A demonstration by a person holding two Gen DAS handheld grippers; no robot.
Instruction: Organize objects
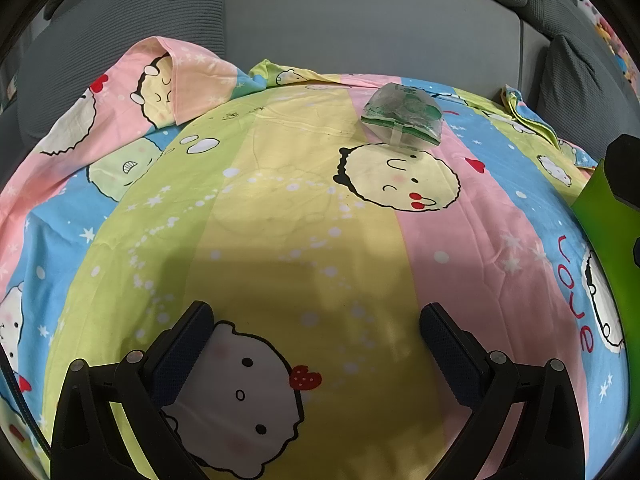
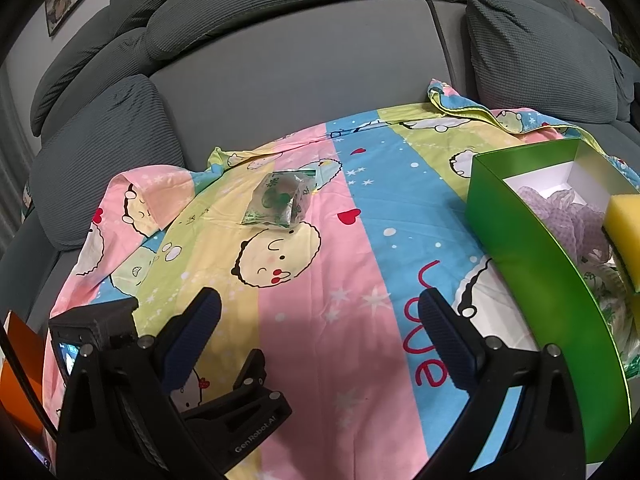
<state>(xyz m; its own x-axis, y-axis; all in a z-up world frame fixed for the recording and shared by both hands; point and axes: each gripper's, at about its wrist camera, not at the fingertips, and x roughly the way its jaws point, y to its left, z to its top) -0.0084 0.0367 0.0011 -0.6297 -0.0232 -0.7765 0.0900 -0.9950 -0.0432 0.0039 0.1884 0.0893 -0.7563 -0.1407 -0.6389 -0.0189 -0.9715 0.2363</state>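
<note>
A clear plastic packet with green print [image 1: 403, 115] [image 2: 279, 201] lies on the cartoon-print sheet [image 1: 280, 220] [image 2: 340, 280], towards its far side. A green box [image 2: 532, 256] stands at the right, holding a yellow sponge [image 2: 624, 212], a lilac mesh puff [image 2: 568, 216] and other wrapped items. My left gripper [image 1: 316, 320] is open over the sheet, well short of the packet, with nothing between its fingers. My right gripper [image 2: 320, 312] is also open and holds nothing, left of the box. The left gripper's body [image 2: 240, 396] shows low in the right wrist view.
The sheet covers a grey sofa seat [image 2: 300, 92] with grey cushions [image 2: 108, 156] [image 2: 536, 52] behind. The sheet's far corners [image 1: 172, 64] [image 2: 456, 100] are folded over. The box's green edge [image 1: 600, 216] shows at the right of the left wrist view. An orange object [image 2: 20, 376] sits at far left.
</note>
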